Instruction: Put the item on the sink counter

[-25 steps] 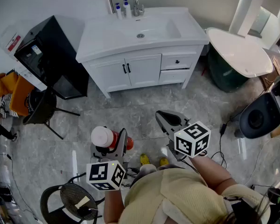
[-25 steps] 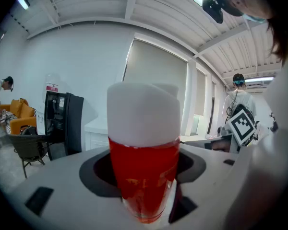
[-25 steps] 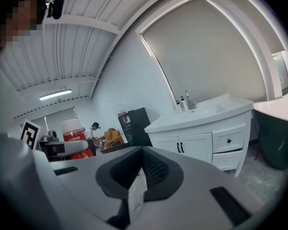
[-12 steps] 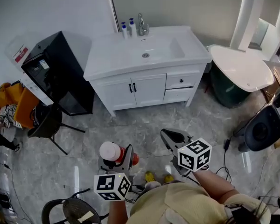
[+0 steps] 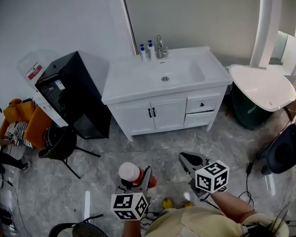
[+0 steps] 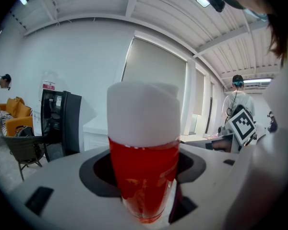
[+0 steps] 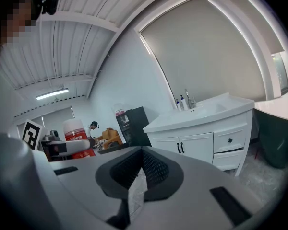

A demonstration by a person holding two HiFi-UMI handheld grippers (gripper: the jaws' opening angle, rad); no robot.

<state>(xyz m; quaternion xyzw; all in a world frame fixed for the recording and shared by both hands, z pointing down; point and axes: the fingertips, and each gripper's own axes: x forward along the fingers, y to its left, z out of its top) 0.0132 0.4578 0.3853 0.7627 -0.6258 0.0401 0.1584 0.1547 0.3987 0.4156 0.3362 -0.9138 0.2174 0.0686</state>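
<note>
My left gripper [image 5: 141,180], lower centre: clamped on upright red bottle [image 6: 144,147], white cap. My right gripper [image 5: 191,160], just right of it: jaws together, empty. Sink counter [image 5: 133,80], upper centre, well apart

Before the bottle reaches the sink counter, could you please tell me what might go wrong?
The left gripper grips the red bottle low on its body, so the capped top might tip or slip while carried. On the sink counter, two small bottles and the faucet stand at the back edge; setting down there could knock them.
</note>
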